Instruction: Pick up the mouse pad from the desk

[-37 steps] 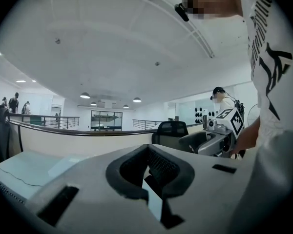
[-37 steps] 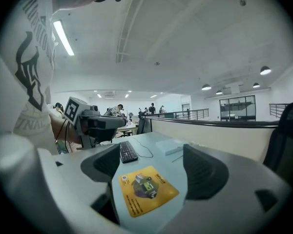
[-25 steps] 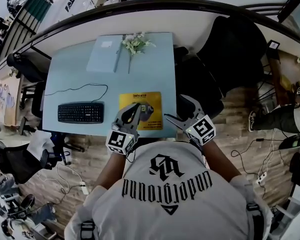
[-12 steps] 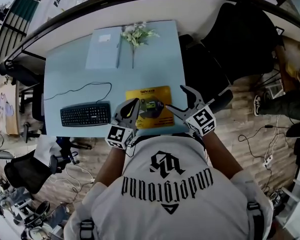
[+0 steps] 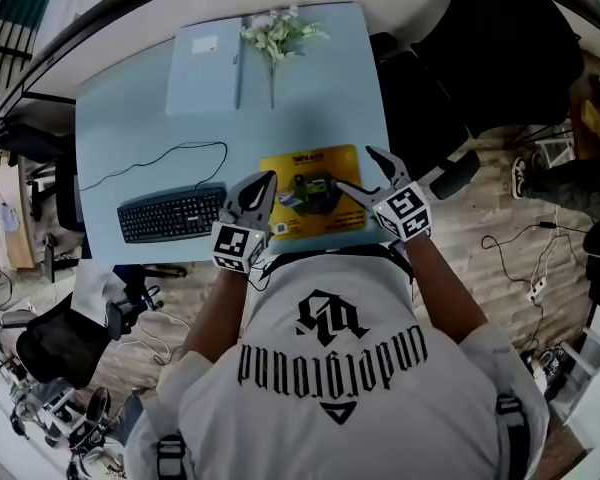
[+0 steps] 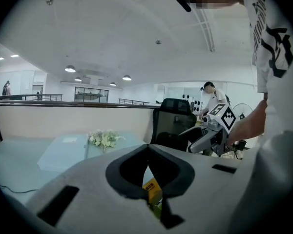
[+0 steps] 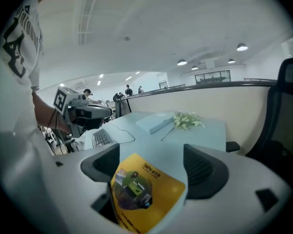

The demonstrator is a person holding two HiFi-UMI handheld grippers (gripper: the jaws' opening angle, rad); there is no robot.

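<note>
Mouse pad point(image 5: 310, 193) lies flat at the near edge of the desk point(image 5: 140, 128), untouched. Right gripper point(image 5: 355, 168) hangs over the desk's near right corner, jaws wide, framing the pad, likely to pinch its edge. Left gripper point(image 5: 263, 183), also over the near edge, has its tips together and is empty, probably there to pin the pad.

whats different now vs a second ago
Both grippers came in closer to the yellow mouse pad. The left gripper is now at its left edge, jaws together. The right gripper is over its right edge, jaws wide apart. Nothing has been gripped. The mouse pad, keyboard and flowers lie where they were on the desk.
</note>
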